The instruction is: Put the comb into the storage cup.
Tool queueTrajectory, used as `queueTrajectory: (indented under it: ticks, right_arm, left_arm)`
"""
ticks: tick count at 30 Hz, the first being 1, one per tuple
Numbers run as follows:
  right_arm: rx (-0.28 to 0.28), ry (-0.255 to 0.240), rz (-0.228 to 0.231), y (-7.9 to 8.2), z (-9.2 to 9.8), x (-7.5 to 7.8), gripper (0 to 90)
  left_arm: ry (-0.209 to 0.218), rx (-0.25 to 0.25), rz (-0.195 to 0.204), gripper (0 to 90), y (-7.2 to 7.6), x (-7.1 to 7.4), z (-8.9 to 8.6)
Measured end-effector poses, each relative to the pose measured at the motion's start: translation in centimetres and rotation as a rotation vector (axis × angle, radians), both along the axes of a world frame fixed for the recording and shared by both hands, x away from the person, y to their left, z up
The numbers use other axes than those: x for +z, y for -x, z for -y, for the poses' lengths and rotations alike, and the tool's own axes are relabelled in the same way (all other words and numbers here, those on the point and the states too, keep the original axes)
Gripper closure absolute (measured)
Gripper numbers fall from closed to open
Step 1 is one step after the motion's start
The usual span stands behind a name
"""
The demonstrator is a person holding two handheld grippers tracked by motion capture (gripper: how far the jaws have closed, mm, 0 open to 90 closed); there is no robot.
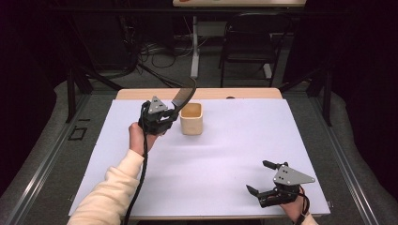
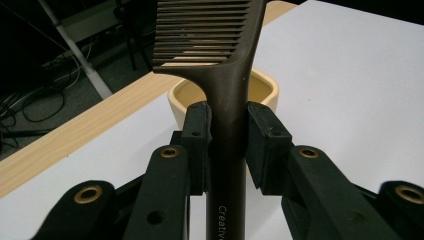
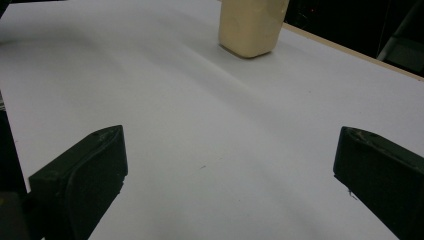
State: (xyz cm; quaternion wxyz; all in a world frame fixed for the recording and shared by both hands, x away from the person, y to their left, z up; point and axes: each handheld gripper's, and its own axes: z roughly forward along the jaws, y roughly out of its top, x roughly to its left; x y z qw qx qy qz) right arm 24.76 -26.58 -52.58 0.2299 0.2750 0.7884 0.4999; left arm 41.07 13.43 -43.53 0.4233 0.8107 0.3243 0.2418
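Observation:
A dark brown comb [image 2: 227, 90] stands between the jaws of my left gripper [image 2: 227, 125], which is shut on its handle, teeth end pointing away. In the high view my left gripper [image 1: 165, 115] holds the comb [image 1: 184, 95] tilted up, just left of a cream square cup [image 1: 191, 119]. The cup [image 2: 262, 87] sits right behind the comb in the left gripper view, its mouth facing up. My right gripper [image 1: 260, 176] rests open near the table's front right edge, nothing between its jaws. From it the cup [image 3: 251, 25] stands far ahead.
A white sheet [image 1: 225, 154] covers the wooden table [image 1: 244, 93]. Beyond the far edge stand a dark chair [image 1: 248, 42], a table leg and cables on the floor. Metal rails run along both sides of the table.

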Motion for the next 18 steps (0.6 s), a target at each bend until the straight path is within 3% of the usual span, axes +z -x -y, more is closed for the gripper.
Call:
queueTrajectory:
  ticks: [18]
  right_arm:
    - [-0.001,-0.002,-0.002,0.0,0.0,0.0,0.3]
  left_arm:
    - [0.032,-0.009,0.01,72.3,-1.6,0.7,0.0]
